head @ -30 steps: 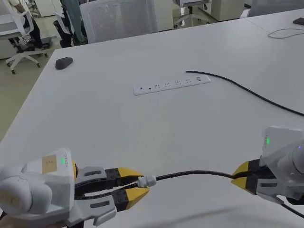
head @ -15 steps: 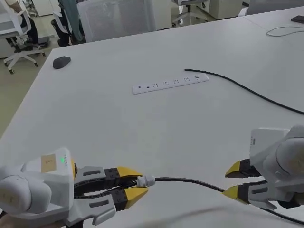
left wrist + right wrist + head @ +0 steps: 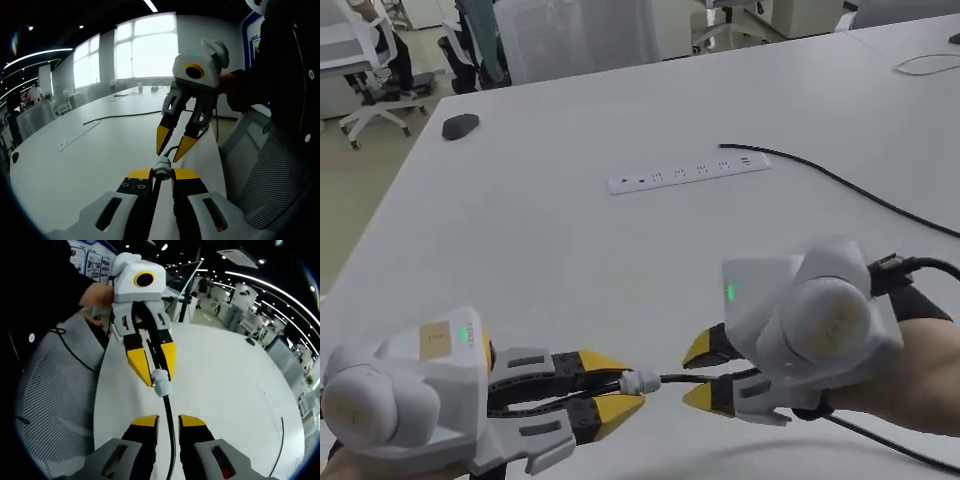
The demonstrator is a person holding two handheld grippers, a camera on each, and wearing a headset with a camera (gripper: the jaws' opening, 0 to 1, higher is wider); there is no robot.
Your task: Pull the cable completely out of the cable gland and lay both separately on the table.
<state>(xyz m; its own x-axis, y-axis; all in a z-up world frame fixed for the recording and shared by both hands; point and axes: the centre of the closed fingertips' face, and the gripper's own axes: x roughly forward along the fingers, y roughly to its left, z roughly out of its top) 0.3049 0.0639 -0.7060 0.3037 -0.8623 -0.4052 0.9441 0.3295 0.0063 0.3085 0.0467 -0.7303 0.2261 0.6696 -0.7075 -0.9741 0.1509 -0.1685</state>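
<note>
A small white cable gland (image 3: 638, 381) sits on the end of a black cable (image 3: 678, 379) just above the white table (image 3: 570, 260). My left gripper (image 3: 625, 385) is shut on the gland, which shows between its yellow tips in the left gripper view (image 3: 161, 167). From the gland the cable runs a short way to my right gripper (image 3: 703, 375), whose jaws stand open on either side of it without touching. In the right gripper view the cable (image 3: 167, 412) passes up between my own tips (image 3: 168, 421) to the gland (image 3: 161, 382).
A white power strip (image 3: 688, 172) lies mid-table, with a second black cable (image 3: 840, 185) running right from it. A dark mouse (image 3: 460, 125) is at the far left. Office chairs stand beyond the far edge. The near table edge is just under the grippers.
My right gripper has opened off the cable and slid left along it, close to the gland. The left gripper has kept hold of the gland in place.
</note>
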